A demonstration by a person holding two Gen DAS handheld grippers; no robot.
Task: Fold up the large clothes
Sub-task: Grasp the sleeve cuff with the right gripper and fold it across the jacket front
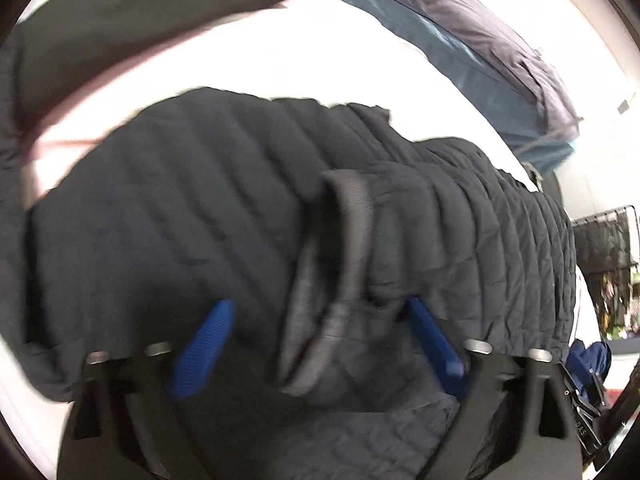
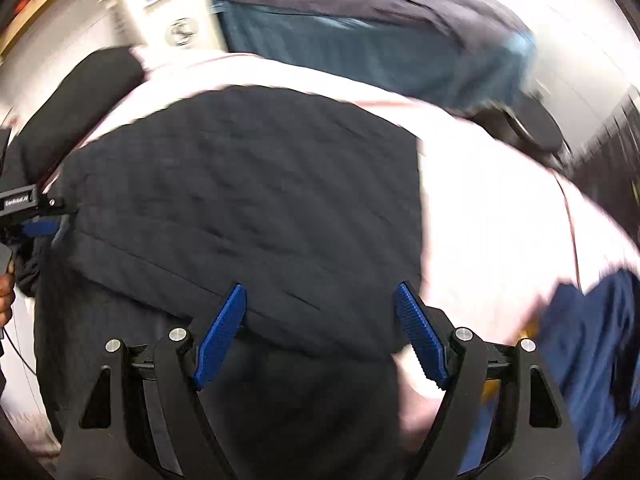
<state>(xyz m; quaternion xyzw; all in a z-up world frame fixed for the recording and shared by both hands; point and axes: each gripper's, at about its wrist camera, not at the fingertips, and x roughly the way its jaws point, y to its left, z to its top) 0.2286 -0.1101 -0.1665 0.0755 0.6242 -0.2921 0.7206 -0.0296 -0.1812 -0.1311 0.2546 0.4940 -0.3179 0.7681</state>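
A large black quilted jacket (image 1: 208, 208) lies on a white bed (image 1: 320, 60); it also shows in the right wrist view (image 2: 248, 184). My left gripper (image 1: 320, 312) is open, its blue fingers either side of a grey ribbed sleeve cuff (image 1: 348, 232) that lies on the jacket. My right gripper (image 2: 320, 304) is open and empty, just above the jacket's near right edge. The left gripper (image 2: 40, 226) shows at the jacket's left side in the right wrist view. Both views are blurred.
Dark blue and grey bedding (image 1: 460, 28) is heaped at the far side of the bed. A dark garment (image 1: 100, 20) lies at the far left. A blue cloth (image 2: 580, 340) lies at the right of the bed. A black wire rack (image 1: 604, 236) stands beyond the right edge.
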